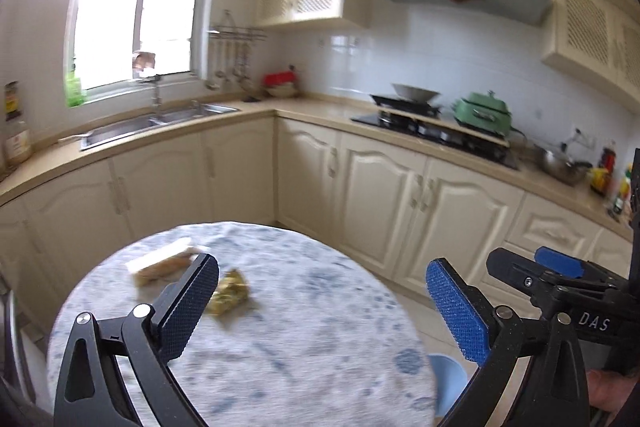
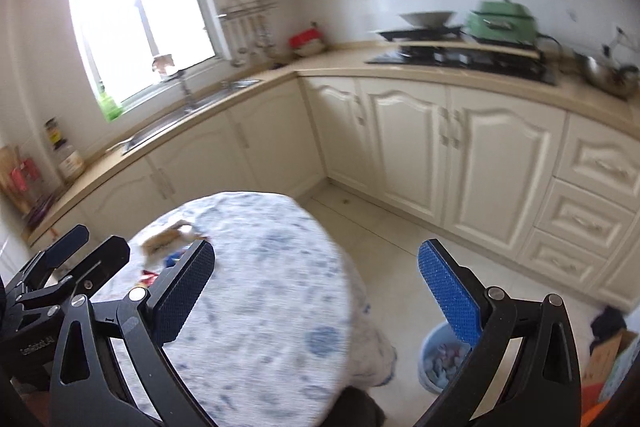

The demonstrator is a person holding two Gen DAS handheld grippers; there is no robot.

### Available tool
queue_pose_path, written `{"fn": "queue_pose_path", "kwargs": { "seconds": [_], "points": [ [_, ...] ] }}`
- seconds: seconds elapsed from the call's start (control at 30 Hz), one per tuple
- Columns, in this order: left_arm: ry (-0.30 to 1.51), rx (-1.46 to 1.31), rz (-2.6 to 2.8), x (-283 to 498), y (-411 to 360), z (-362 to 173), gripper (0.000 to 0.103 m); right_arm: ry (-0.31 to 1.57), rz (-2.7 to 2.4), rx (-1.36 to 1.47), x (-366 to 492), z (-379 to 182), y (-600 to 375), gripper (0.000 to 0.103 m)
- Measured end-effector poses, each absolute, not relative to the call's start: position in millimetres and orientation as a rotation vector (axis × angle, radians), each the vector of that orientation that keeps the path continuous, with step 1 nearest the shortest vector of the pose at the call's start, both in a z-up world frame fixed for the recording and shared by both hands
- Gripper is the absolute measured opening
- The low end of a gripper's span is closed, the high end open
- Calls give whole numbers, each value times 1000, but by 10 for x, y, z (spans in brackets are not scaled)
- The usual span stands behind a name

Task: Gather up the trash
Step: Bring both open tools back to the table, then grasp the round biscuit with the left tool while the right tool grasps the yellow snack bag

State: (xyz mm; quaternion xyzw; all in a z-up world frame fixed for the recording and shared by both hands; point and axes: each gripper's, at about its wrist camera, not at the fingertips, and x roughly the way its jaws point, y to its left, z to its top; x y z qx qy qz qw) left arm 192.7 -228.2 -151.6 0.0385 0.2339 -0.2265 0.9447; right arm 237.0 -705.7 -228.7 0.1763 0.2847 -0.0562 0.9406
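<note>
A round table (image 1: 304,347) with a blue-and-white cloth fills the lower part of both views. On it lie a tan wrapper (image 1: 164,261) and a crumpled yellow-green wrapper (image 1: 230,291). My left gripper (image 1: 324,307) hovers above the table, open, with nothing between its fingers. In the right wrist view the tan wrapper (image 2: 168,241) lies at the table's (image 2: 260,307) far left, with small red and blue scraps (image 2: 150,277) beside it. My right gripper (image 2: 316,295) is open and holds nothing. A light blue bin (image 2: 444,359) with trash inside stands on the floor right of the table.
Cream kitchen cabinets (image 1: 380,187) run along the back and right, with a sink (image 1: 152,125) under the window and a stove (image 1: 436,131) carrying a green pot (image 1: 482,111). Tiled floor (image 2: 400,247) lies between table and cabinets. A cardboard box (image 2: 608,359) sits at lower right.
</note>
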Motion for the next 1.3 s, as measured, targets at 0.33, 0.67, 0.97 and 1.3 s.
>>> {"fn": "queue_pose_path", "kwargs": {
  "seconds": [0.33,0.67,0.97,1.3],
  "points": [
    [481,50,-218,1590,-1186,-1759,102,609,74,220,2898,-2221,-5855,103],
    [645,40,-127,1759,-795,-2378,102,763,157,139,3536,-2837,-5342,103],
    [799,20,-123,2244,-800,-2791,97,868,189,113,4107,-3275,-5244,103],
    [899,17,-149,2682,-764,-2918,69,965,216,88,4701,-3746,-5091,103]
  ]
}}
